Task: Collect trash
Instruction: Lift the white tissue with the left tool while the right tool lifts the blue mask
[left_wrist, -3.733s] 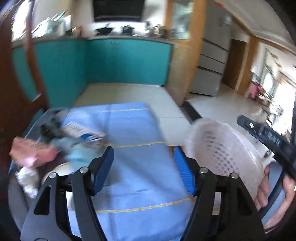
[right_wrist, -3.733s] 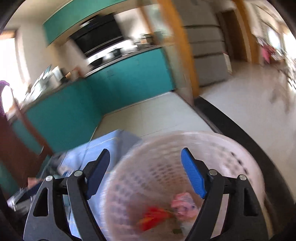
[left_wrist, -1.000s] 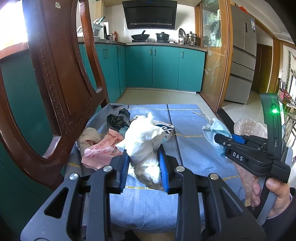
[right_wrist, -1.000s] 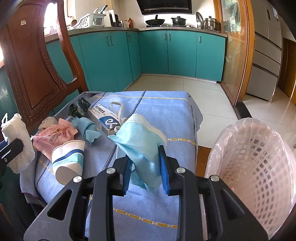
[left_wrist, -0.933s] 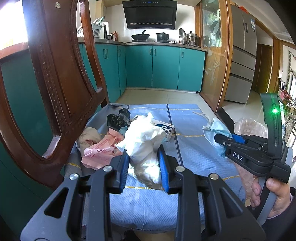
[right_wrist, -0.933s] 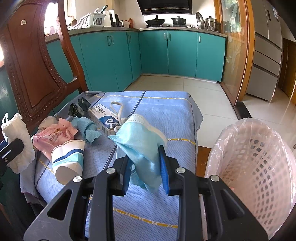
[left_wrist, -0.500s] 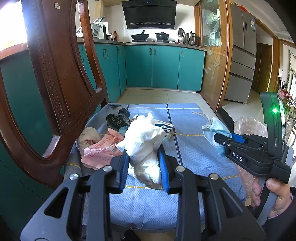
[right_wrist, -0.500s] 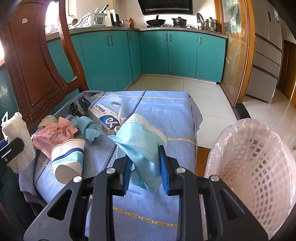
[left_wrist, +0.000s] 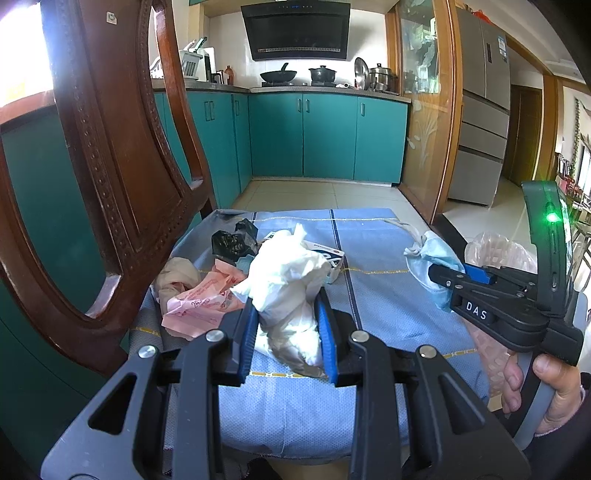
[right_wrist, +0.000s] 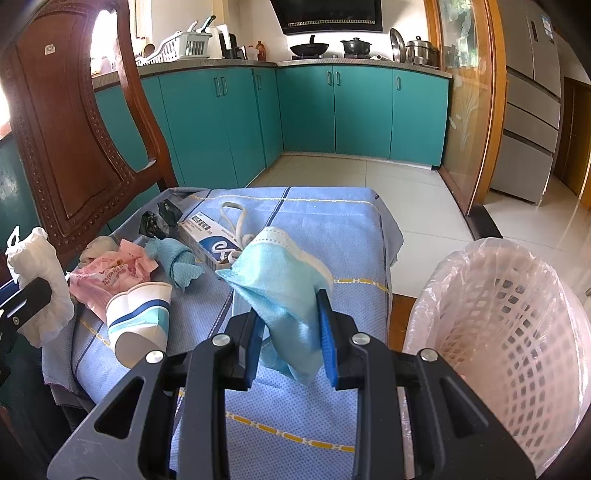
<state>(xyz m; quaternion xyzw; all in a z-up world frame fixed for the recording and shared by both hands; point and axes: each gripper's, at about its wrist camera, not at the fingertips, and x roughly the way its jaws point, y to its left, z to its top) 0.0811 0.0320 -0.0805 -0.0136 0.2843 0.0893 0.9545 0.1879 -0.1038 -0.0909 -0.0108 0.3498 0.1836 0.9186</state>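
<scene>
So I'm pinching a crumpled white tissue wad (left_wrist: 291, 295) in my left gripper (left_wrist: 289, 341), jaws narrowed tight on it, while my right gripper (right_wrist: 290, 334) is squeezing a blue face mask (right_wrist: 284, 284) above the blue cloth (right_wrist: 332, 229), with the lined trash basket (right_wrist: 517, 317) sitting at about 3 o'clock.

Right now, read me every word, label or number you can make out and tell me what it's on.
"DAS": white letters on the side of the right gripper.
"24": partly legible on the pink wrapper; the rest is blurred.
Toothpaste box: blue logo and small print, too small to read.
Fridge sticker: unreadable.
</scene>
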